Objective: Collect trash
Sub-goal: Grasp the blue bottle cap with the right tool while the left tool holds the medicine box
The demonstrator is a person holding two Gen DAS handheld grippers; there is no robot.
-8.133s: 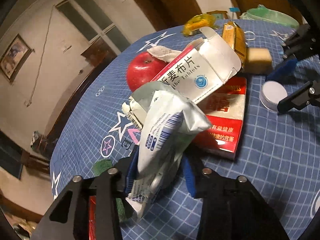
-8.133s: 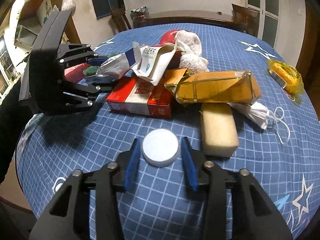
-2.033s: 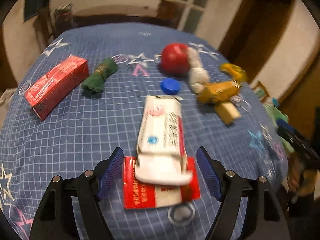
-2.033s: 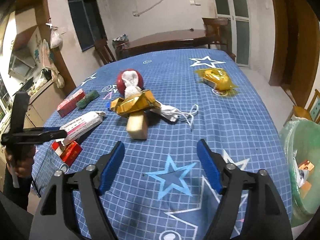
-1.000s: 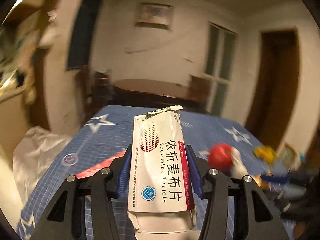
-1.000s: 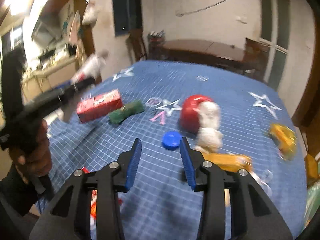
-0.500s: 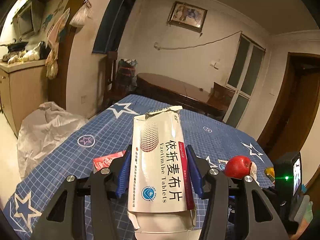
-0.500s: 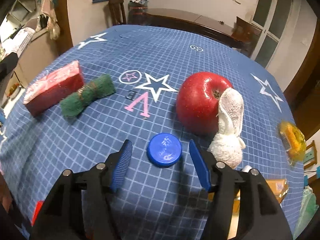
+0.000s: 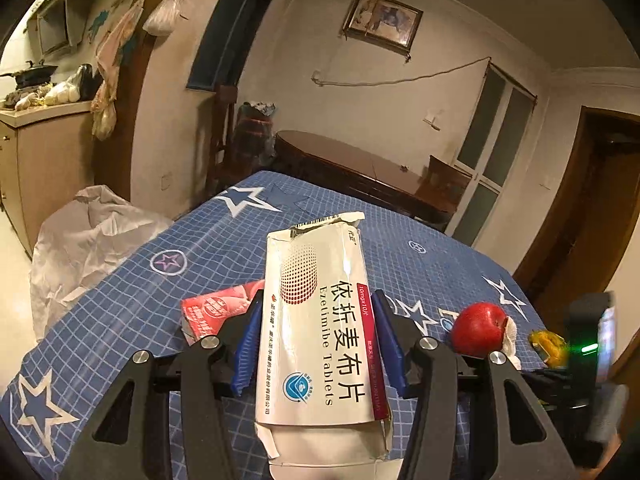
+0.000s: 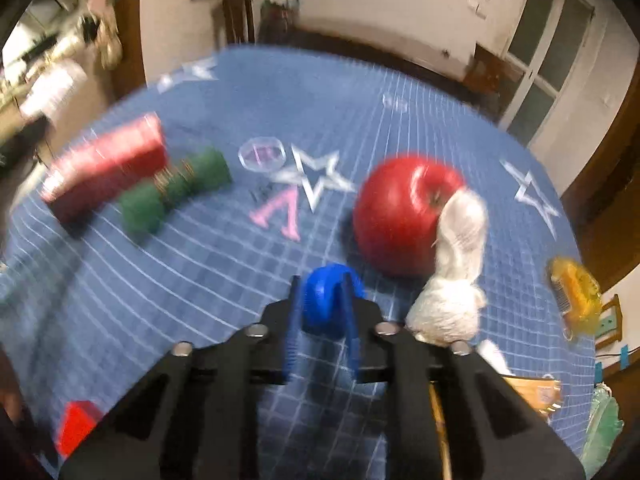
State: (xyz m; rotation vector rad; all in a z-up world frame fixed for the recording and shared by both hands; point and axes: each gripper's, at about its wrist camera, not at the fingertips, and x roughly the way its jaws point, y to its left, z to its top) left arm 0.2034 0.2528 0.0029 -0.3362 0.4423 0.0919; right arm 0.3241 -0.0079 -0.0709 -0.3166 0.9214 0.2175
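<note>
In the left wrist view, my left tongs are clamped on the white tablet box, which stands upright between the two blue pads, its torn flap at 12 o'clock. Half a second ago the hold was the same; the box has not slipped. What differs is small: the red carton behind the left pad shows a little more, and the red apple sits at 3 o'clock on the blue worktop, with the white cloth touching its right side. Two seconds ago this box was lying flat on the worktop with the tongs wide around it; now it is lifted clear.

In the right wrist view, the picture is blurred by motion. My right tongs are now narrow and pinch the blue bottle cap, which is turned on its edge between the pads. Half a second ago the cap lay flat on the worktop and the tongs were wide on both sides of it. The apple is at 2 o'clock from the cap, the cloth leaning on it. The green scrubber and the red carton lie side by side at 10 o'clock. A yellow wrapper is at 3 o'clock, well apart.
</note>
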